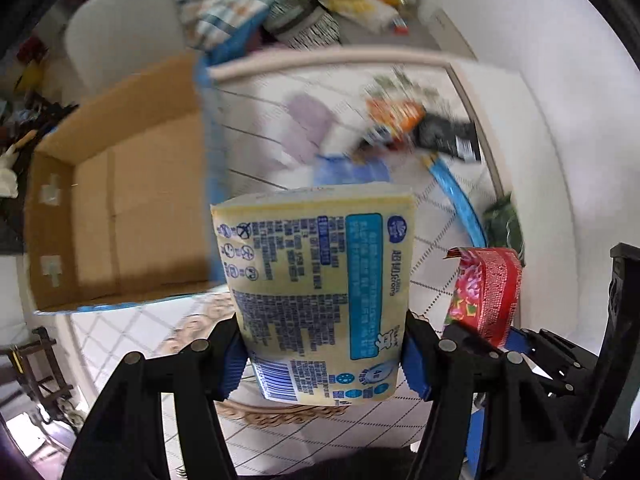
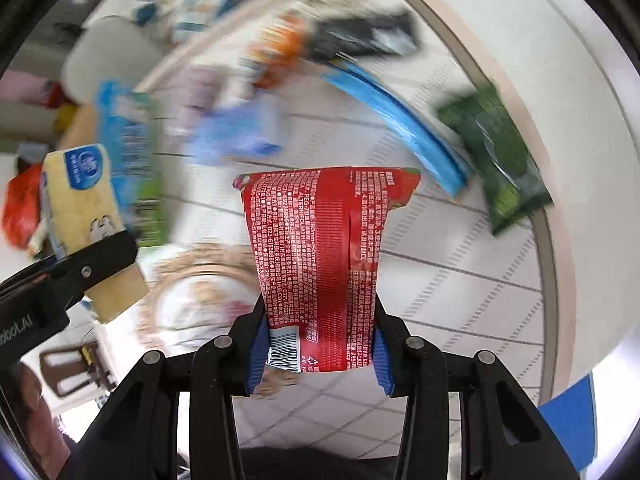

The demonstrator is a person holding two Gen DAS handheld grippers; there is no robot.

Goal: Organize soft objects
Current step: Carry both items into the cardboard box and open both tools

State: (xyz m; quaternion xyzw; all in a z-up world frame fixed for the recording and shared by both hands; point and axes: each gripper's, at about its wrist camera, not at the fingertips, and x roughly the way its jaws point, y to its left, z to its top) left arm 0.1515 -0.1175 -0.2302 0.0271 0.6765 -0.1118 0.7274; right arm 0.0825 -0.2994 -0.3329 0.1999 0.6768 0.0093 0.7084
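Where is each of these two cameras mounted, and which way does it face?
Left wrist: sits behind the left gripper, facing along its fingers, which clamp a pale yellow tissue pack; an open cardboard box lies beyond.
Right wrist: sits behind the right gripper, which clamps a red printed packet.
Shared: both packs, both grippers, the tiled tabletop.

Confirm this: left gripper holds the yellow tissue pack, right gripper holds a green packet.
Not quite. The left gripper does clamp the yellow tissue pack, but the right wrist view shows the right gripper clamping a red packet; the green packet lies on the table.
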